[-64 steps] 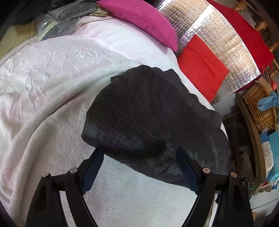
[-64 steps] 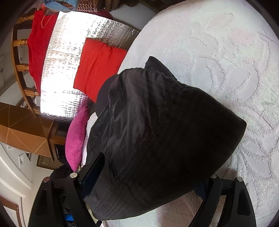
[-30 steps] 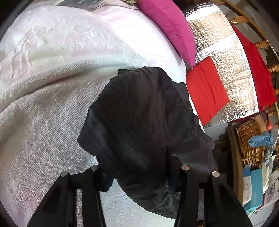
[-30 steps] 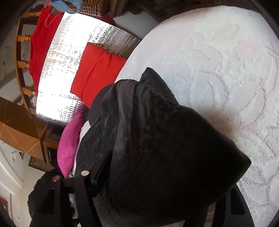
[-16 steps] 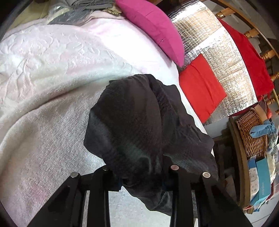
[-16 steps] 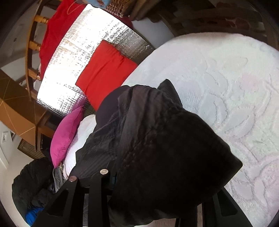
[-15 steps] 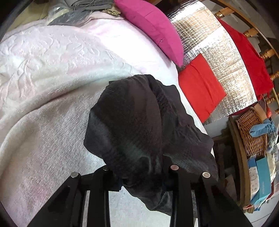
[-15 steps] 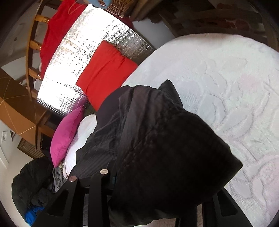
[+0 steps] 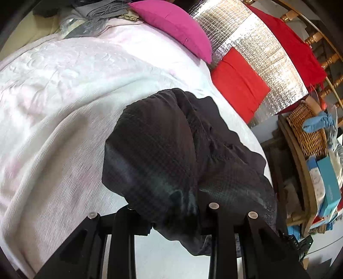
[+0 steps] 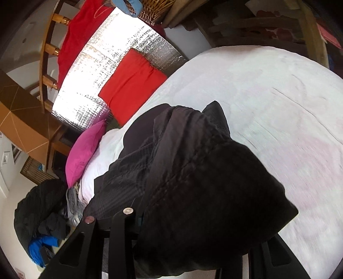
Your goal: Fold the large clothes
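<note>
A black checked garment [image 9: 160, 150] lies bunched on the pale pink bedspread [image 9: 64, 107], its near edge raised off the bed. My left gripper [image 9: 171, 216] is shut on that near edge, and the cloth hangs in a fold between and below its fingers. In the right wrist view the same garment [image 10: 203, 182] fills the middle and drapes over my right gripper [image 10: 193, 236], which is shut on another part of the edge. Cloth mostly hides its right finger. The garment's far end still rests on the bedspread [image 10: 278, 96].
A magenta cushion [image 9: 171, 28] and a red cushion [image 9: 238, 85] lean on a silver foil panel [image 9: 257, 53] at the bed's far side. Grey clothes [image 9: 100, 10] lie at the bed's far end. A wicker basket [image 9: 306, 128] and boxes stand on the right. Dark clothes [image 10: 38, 214] are heaped on the floor.
Both grippers have closed on the garment's near edge and risen with it. The flat cloth has bunched into folds, and the bed has dropped further away.
</note>
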